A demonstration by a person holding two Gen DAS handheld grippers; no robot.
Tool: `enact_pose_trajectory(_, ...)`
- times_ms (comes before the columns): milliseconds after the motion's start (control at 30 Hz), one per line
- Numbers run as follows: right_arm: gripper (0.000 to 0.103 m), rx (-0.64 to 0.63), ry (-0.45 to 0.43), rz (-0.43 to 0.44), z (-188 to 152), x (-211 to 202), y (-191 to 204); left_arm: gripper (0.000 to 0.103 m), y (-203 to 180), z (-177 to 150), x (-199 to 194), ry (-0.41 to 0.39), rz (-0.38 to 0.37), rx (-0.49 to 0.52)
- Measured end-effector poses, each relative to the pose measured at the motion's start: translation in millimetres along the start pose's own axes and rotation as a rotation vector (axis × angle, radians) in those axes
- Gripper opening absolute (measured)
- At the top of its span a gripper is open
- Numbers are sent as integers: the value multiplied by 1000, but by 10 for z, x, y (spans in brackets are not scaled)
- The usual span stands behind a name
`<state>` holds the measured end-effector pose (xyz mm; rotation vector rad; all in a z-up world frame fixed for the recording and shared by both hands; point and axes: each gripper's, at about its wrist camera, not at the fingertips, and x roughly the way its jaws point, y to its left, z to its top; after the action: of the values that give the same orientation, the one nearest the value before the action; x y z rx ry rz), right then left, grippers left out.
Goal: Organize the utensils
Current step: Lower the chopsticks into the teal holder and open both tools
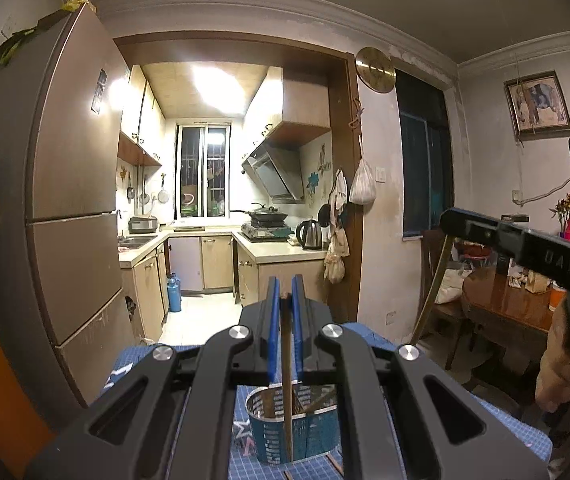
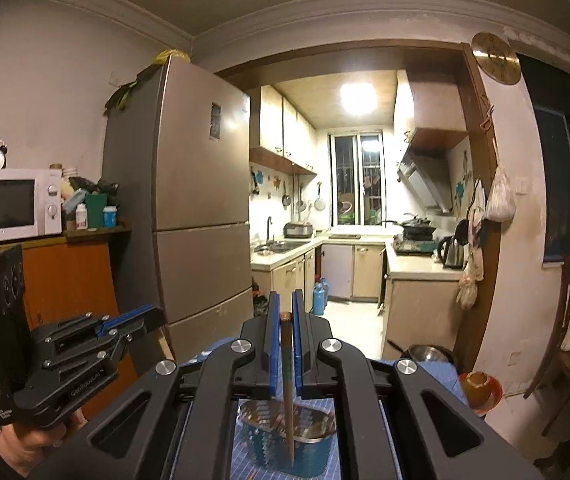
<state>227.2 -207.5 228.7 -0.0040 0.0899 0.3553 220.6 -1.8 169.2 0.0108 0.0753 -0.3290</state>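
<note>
Left wrist view: my left gripper was narrowed on one brown chopstick, held upright between the blue pads, its lower end hanging before the perforated blue utensil holder on the blue gridded mat.

Right wrist view: my right gripper clamped a second chopstick, upright, tip down by the same holder. Kitchen and fridge stood beyond.
</note>
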Motion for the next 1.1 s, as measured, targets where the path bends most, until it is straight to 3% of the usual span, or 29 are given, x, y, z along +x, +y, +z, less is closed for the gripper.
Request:
enact_pose_trajectory(233, 7, 3, -27, -14, 335, 193, -152, 5, 11, 305, 190, -30, 13, 7)
enact_pose_trajectory(533, 7, 14, -6, -14, 450, 587, -246, 5, 36, 473, 414, -58, 33, 21)
enact_pose_trajectory(767, 7, 25, 12, -10, 321, 777, -273, 5, 43, 368, 591, -51, 25, 22)
enact_pose_trajectory(1100, 7, 47, 79, 0, -89, 1117, -364, 5, 113, 51, 839, 21, 25, 12)
